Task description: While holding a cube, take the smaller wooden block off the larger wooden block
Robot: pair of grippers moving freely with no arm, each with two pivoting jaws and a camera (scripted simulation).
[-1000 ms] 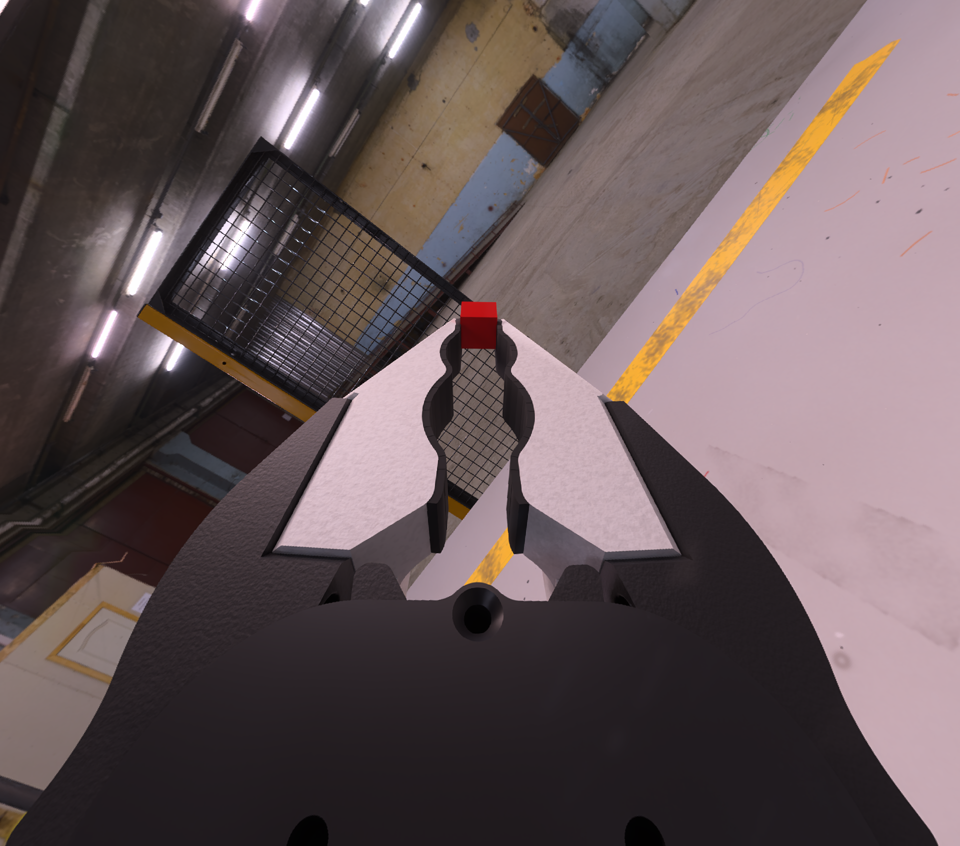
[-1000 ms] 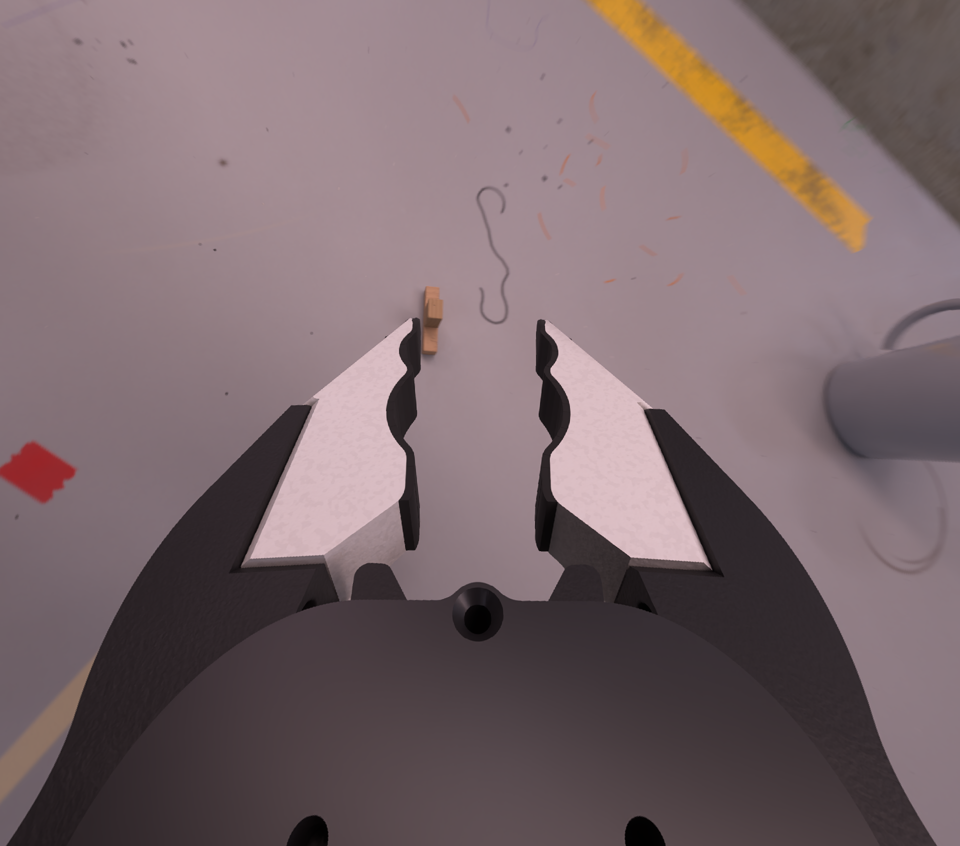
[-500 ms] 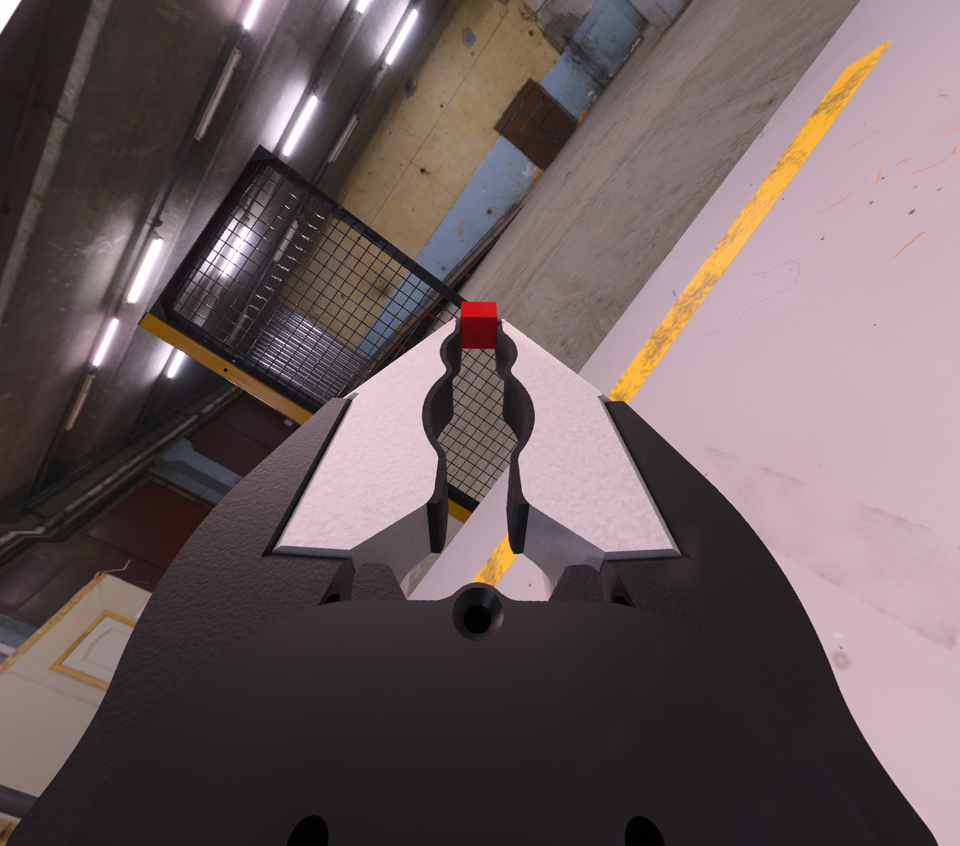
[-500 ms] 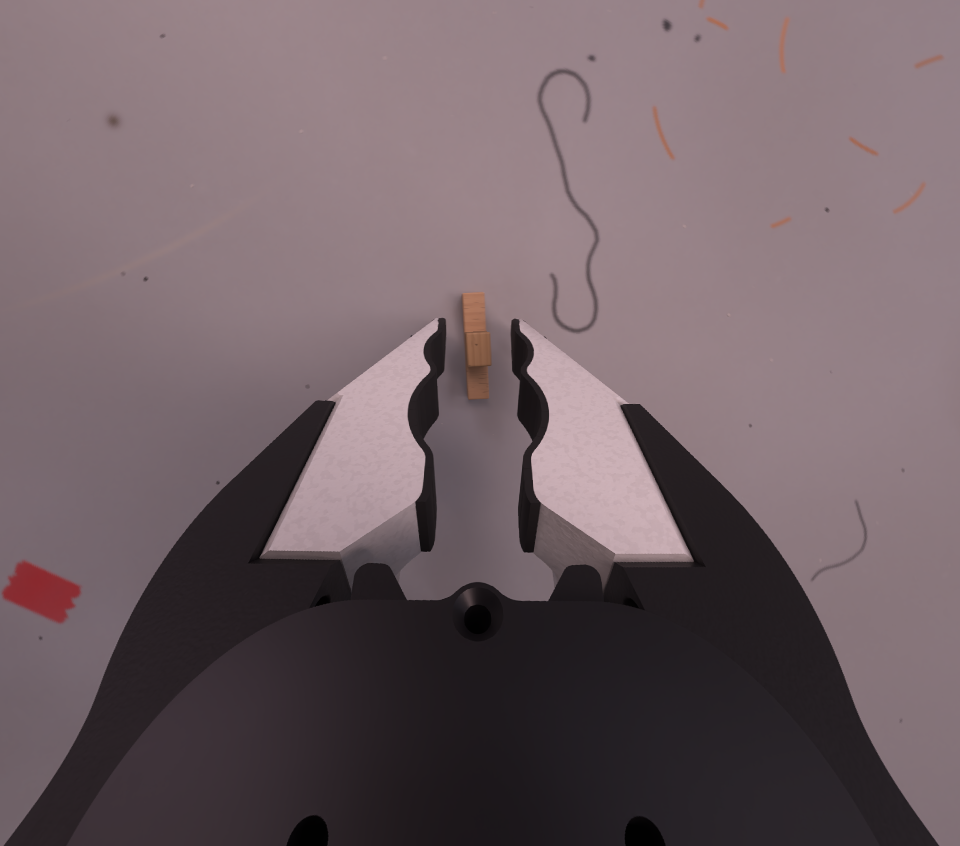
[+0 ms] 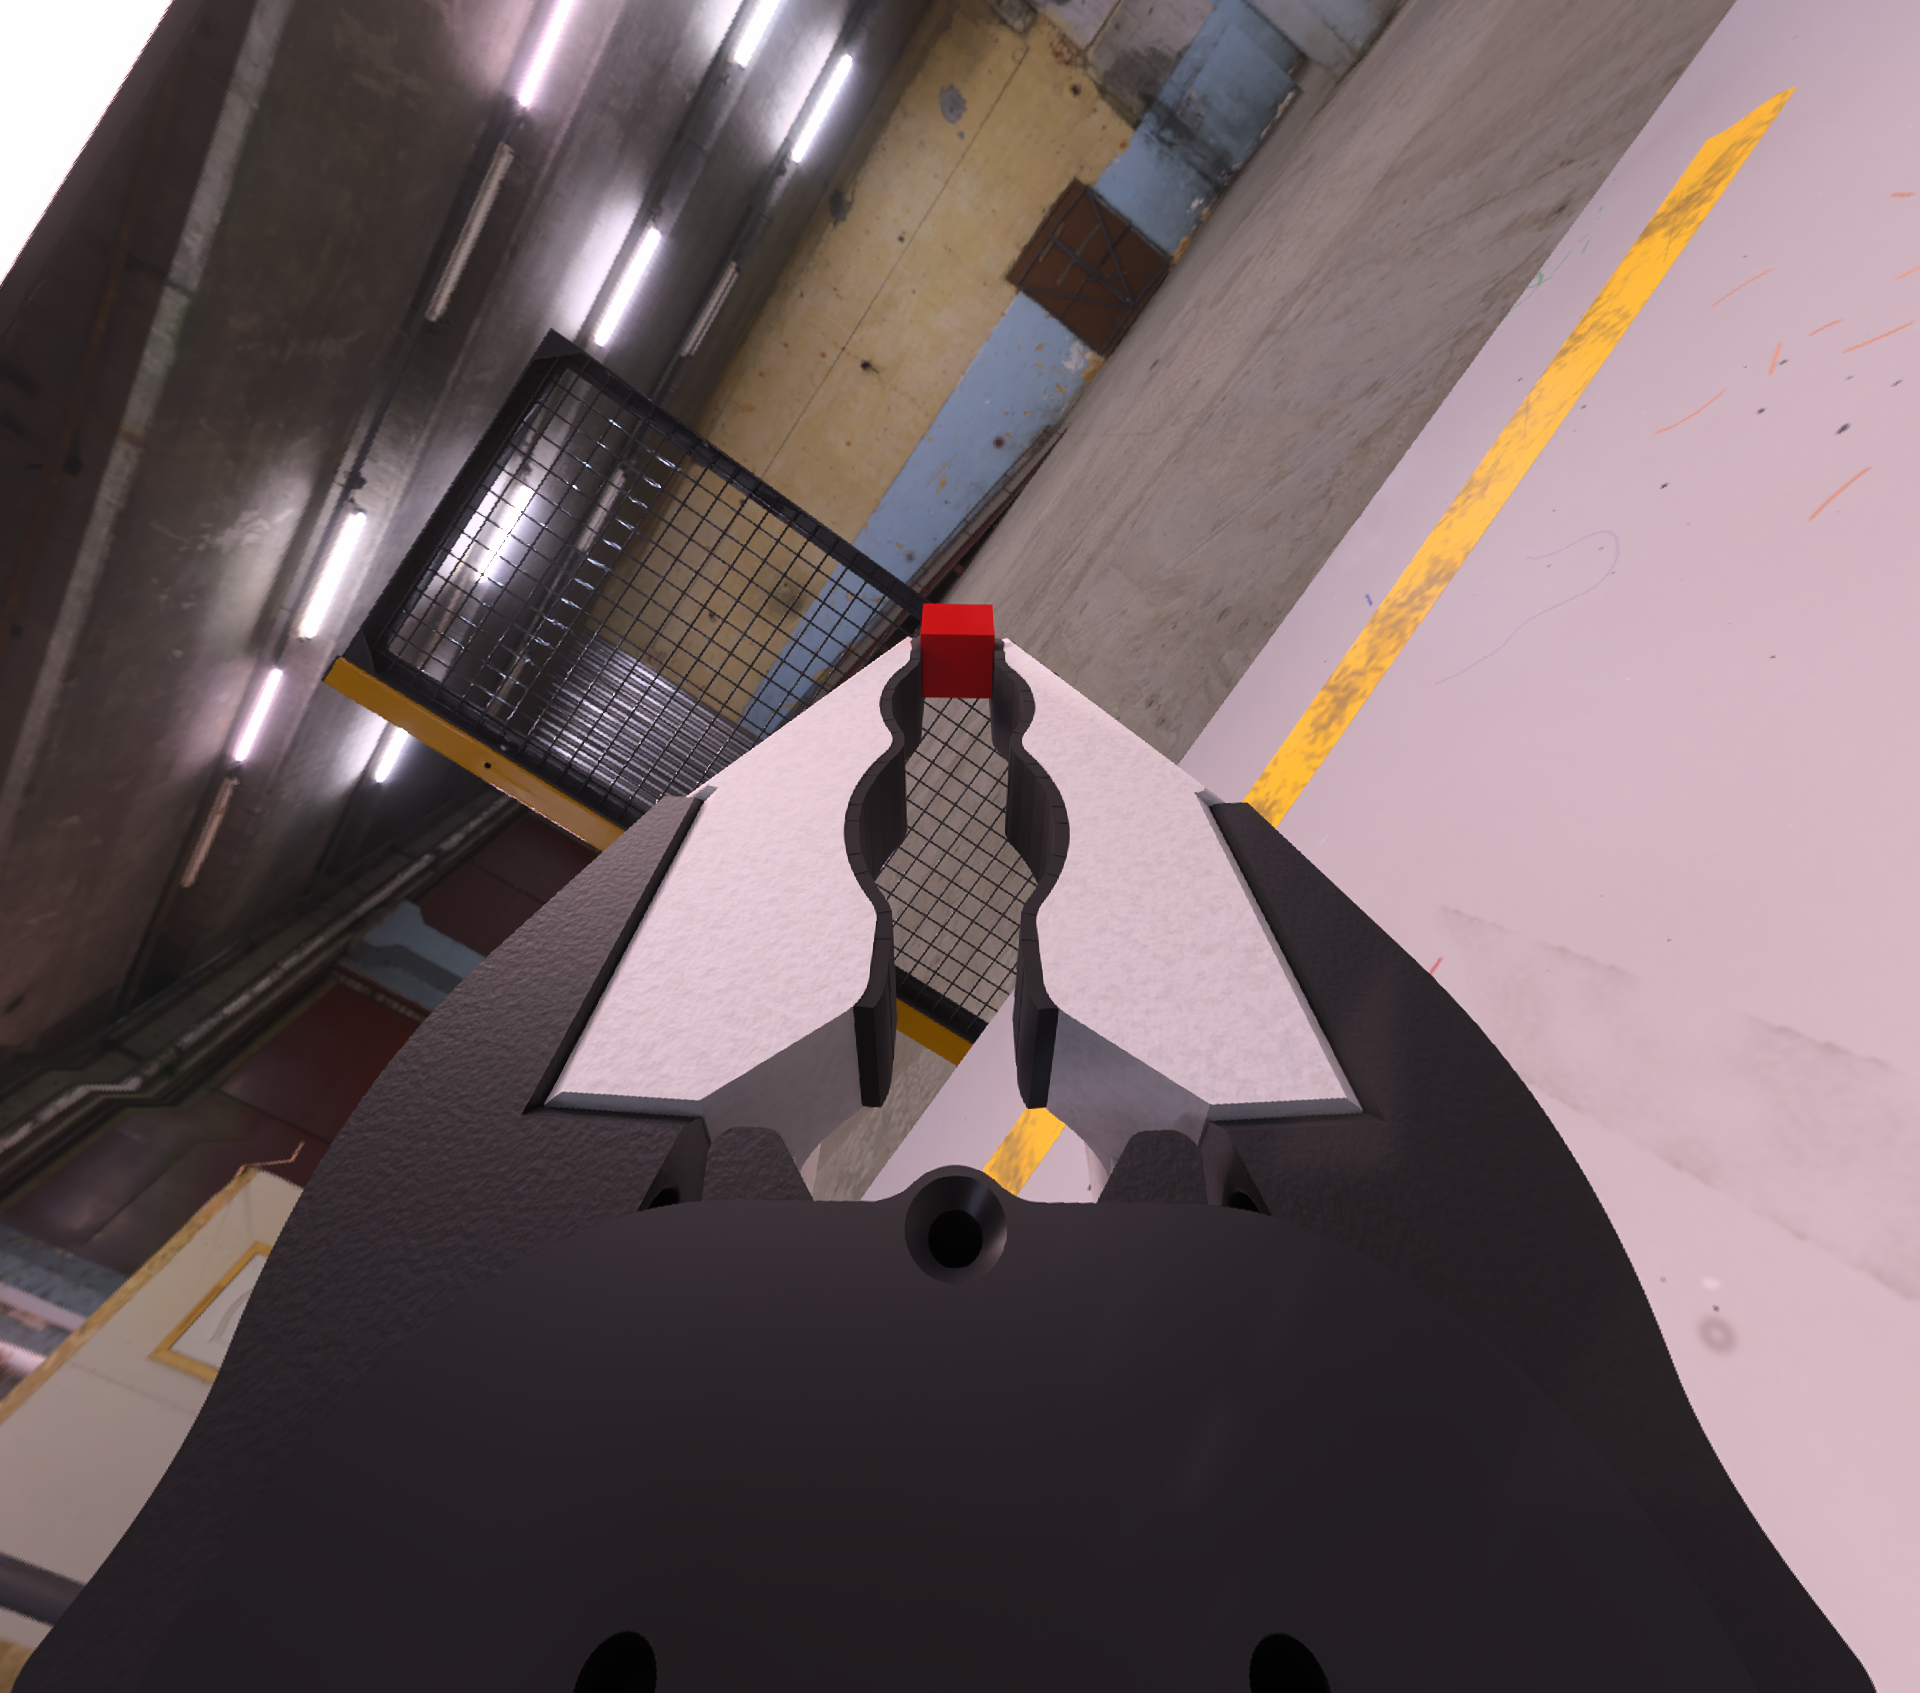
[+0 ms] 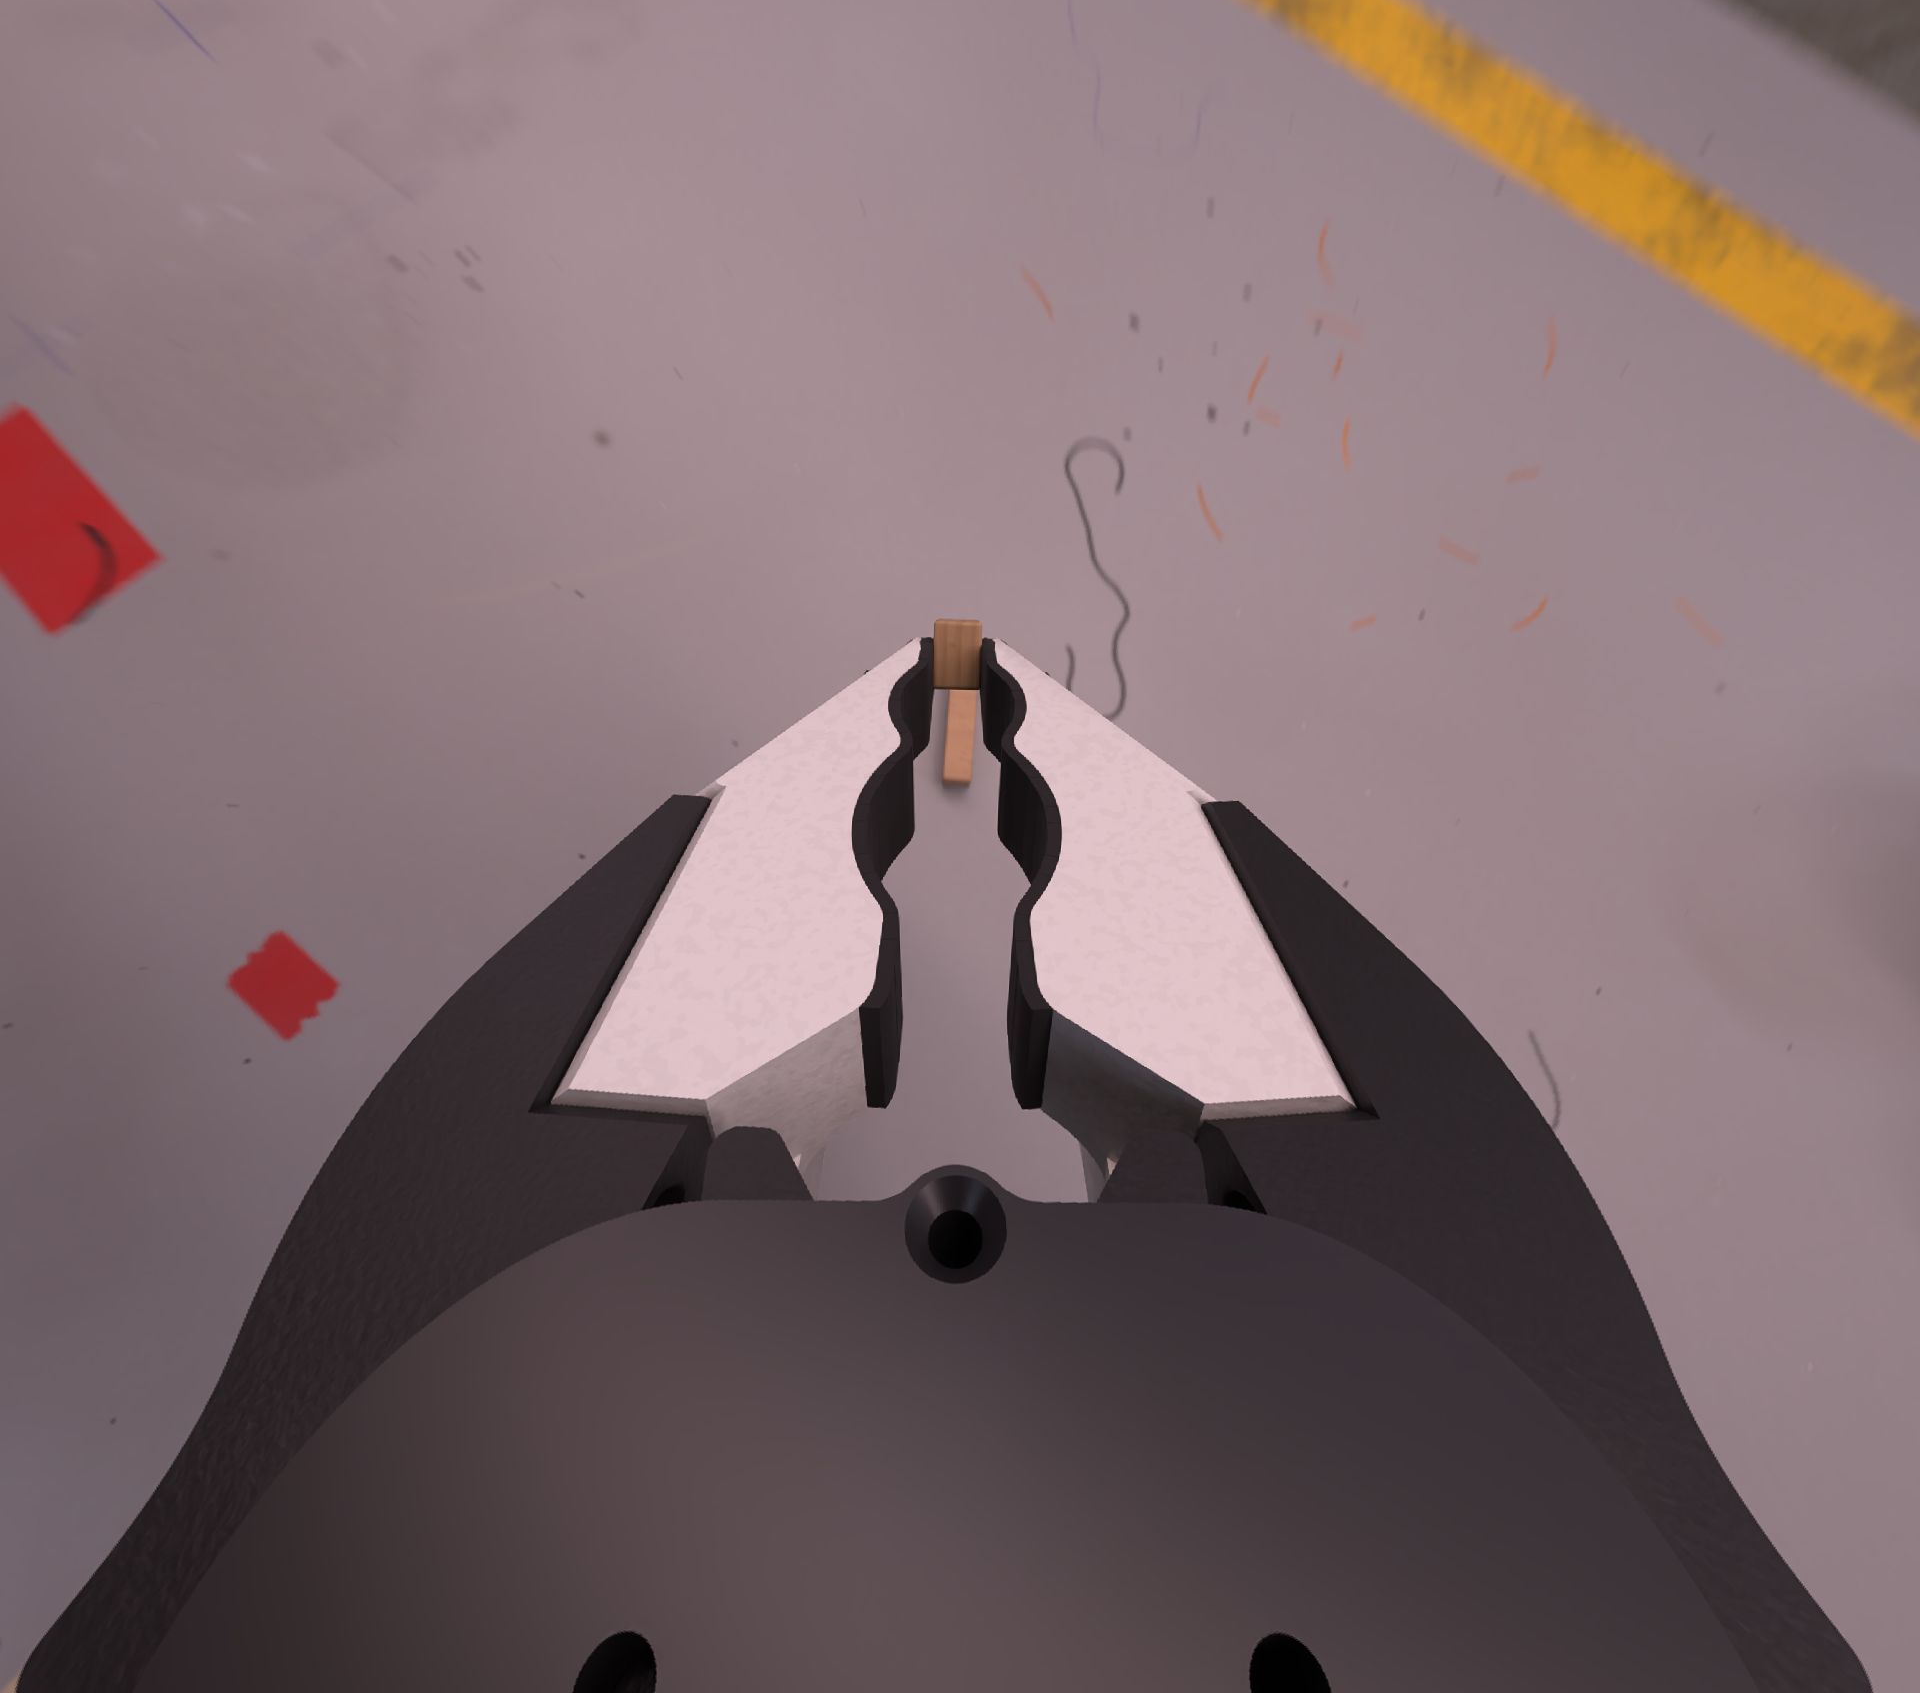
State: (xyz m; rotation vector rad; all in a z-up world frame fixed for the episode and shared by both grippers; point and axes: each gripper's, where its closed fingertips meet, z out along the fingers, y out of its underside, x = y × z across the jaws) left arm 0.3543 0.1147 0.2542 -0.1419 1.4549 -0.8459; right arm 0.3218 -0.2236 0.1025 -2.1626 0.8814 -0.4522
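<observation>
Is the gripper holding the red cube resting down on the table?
No, the left gripper pinches the red cube at its tips, raised with the mesh cage and wall behind it.

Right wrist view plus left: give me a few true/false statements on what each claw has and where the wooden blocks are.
1. The left claw is shut on a red cube. True.
2. The right claw is wide open over the table. False: it is shut on the smaller wooden block.
3. The larger wooden block lies on the grey table, seen between the right claw's fingers. True.
4. The yellow stripe runs under the wooden blocks. False: it is far off, towards the table's edge.
5. The left claw points down at the blocks. False: it faces a mesh cage.
</observation>
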